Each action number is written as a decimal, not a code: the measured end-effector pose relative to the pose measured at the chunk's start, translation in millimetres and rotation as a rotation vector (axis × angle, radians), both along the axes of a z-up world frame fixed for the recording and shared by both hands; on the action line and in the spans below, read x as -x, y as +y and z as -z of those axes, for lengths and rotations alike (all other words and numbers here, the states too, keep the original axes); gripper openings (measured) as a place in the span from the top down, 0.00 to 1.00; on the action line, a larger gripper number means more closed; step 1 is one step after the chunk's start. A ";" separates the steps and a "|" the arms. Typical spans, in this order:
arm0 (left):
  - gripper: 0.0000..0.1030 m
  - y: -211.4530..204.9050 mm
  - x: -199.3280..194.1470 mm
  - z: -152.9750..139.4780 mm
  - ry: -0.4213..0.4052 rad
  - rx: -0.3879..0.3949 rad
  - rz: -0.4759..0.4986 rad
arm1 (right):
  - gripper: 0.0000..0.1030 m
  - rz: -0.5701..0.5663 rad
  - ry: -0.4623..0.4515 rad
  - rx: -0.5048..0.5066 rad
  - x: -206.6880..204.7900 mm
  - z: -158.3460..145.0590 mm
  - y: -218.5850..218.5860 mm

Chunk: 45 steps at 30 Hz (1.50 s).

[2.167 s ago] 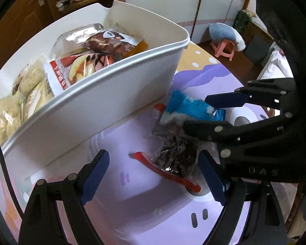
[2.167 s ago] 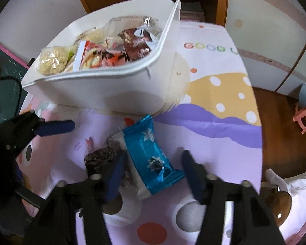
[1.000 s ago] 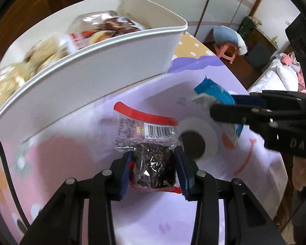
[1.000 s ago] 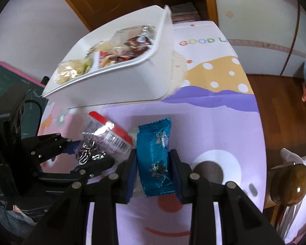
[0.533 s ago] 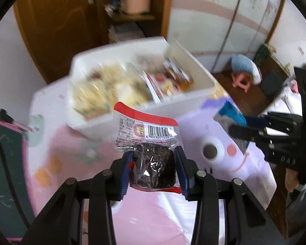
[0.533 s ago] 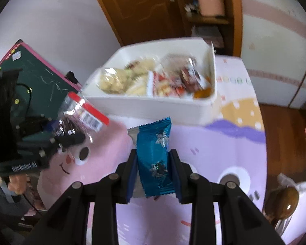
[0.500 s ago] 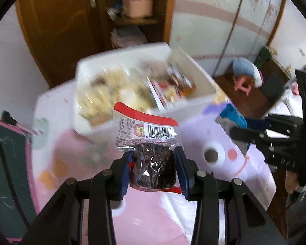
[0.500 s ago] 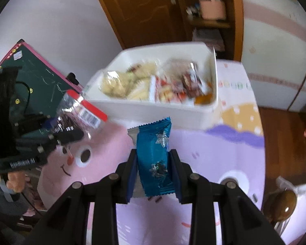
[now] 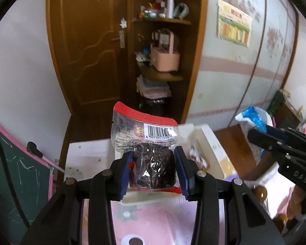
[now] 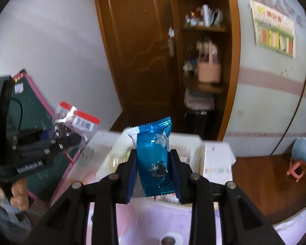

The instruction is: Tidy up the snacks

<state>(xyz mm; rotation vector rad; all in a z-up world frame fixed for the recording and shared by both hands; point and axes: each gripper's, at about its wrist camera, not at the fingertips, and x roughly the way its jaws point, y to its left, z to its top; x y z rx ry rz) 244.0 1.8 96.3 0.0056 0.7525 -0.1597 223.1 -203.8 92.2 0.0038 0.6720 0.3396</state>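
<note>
My left gripper point(image 9: 154, 170) is shut on a clear snack bag with a red top edge and dark pieces inside point(image 9: 151, 153), held upright high above the table. The bag also shows in the right wrist view point(image 10: 75, 120). My right gripper point(image 10: 154, 175) is shut on a blue foil snack packet point(image 10: 155, 161), also held high; it shows at the right of the left wrist view point(image 9: 255, 120). The white bin point(image 10: 195, 143) with several snacks in it stands on the table beyond and below both grippers, mostly hidden behind the held packs point(image 9: 210, 149).
The table has a pink and purple cartoon cloth point(image 9: 153, 220). A green chalkboard with a pink frame point(image 9: 14, 173) leans at the left. A brown door and a shelf unit point(image 9: 161, 61) stand behind. A small pink stool point(image 10: 297, 167) is on the wooden floor at the right.
Both grippers have risen and tilted up with their snacks still held. The bin has dropped low in both views and the back wall now fills them.
</note>
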 end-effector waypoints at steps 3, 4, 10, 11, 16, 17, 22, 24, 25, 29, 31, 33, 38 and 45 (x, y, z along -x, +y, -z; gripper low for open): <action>0.62 0.6 -16.4 -5.5 -0.014 0.008 -0.023 | 0.70 0.024 -0.021 0.005 -14.3 -10.8 6.3; 0.62 0.4 -22.1 -5.1 -0.019 0.012 -0.031 | 0.70 0.034 -0.023 0.007 -19.0 -11.4 8.1; 0.62 7.2 -46.0 7.1 -0.032 0.022 -0.073 | 0.70 0.080 0.015 -0.010 -47.7 6.7 14.8; 0.62 8.9 -50.3 12.2 -0.021 0.023 -0.079 | 0.70 0.085 0.028 -0.015 -53.3 12.8 15.6; 0.62 11.9 -67.1 41.9 0.033 0.005 -0.088 | 0.70 0.096 0.095 -0.008 -67.0 41.6 21.0; 0.62 11.1 -69.3 47.5 0.042 -0.003 -0.086 | 0.69 0.096 0.111 -0.008 -69.2 47.4 22.0; 0.57 9.1 -79.0 70.9 0.086 -0.020 -0.077 | 0.68 0.088 0.181 -0.025 -79.9 67.0 24.0; 0.43 8.7 -81.2 76.4 0.091 -0.028 -0.075 | 0.57 0.082 0.209 -0.036 -83.2 73.9 24.0; 0.23 8.7 -82.2 78.8 0.099 -0.022 -0.064 | 0.46 0.081 0.219 -0.042 -83.4 76.3 24.1; 0.11 10.5 -78.0 81.8 0.088 -0.015 -0.068 | 0.38 0.081 0.225 -0.059 -78.9 78.4 22.7; 0.11 10.7 -76.1 83.8 0.100 -0.023 -0.068 | 0.38 0.084 0.227 -0.054 -76.7 78.5 22.4; 0.11 11.5 -72.1 84.5 0.107 -0.027 -0.074 | 0.38 0.091 0.221 -0.042 -73.8 77.5 22.3; 0.11 17.3 -55.8 74.4 0.100 -0.019 -0.090 | 0.38 0.097 0.214 0.007 -61.3 72.4 25.2; 0.11 24.0 -21.9 46.3 0.069 -0.020 -0.106 | 0.38 0.113 0.168 0.036 -29.1 44.7 22.5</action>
